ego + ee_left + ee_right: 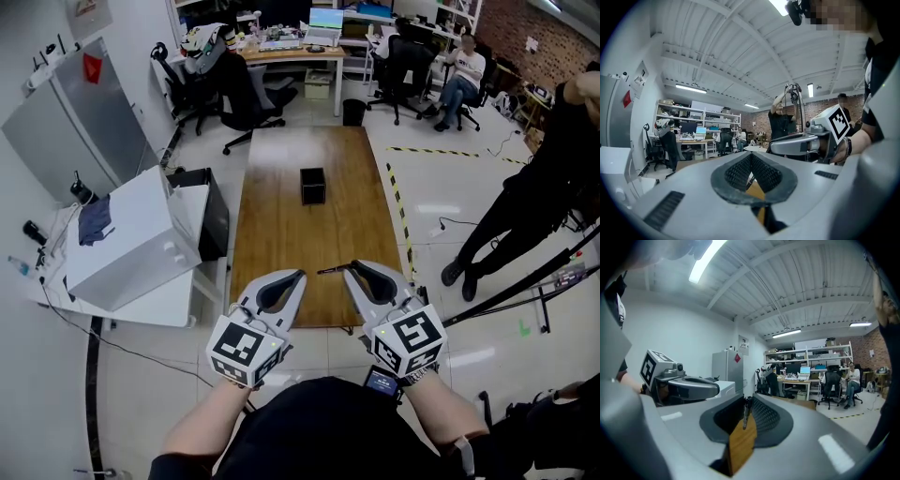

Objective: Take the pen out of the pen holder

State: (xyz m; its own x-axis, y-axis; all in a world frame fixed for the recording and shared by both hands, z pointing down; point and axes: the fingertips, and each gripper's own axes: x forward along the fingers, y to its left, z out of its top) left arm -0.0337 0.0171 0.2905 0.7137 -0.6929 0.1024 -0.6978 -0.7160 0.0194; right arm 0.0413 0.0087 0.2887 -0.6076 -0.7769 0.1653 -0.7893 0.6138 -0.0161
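Note:
A black square pen holder (312, 186) stands upright on the middle of the long wooden table (281, 234). My right gripper (354, 267) is at the table's near edge, shut on a thin dark pen (334, 270) that sticks out to the left of its tips. In the right gripper view the pen (746, 414) stands between the pads of the right gripper (747, 401). My left gripper (300, 275) hovers beside it with its tips together and nothing in it; in its own view the left gripper (751, 157) shows its pads meeting.
A white cabinet (131, 239) and a black box (208, 202) stand left of the table. A person in black (539, 187) stands on the right by yellow-black floor tape (398, 202). Office chairs (248, 103) and desks with seated people fill the far end.

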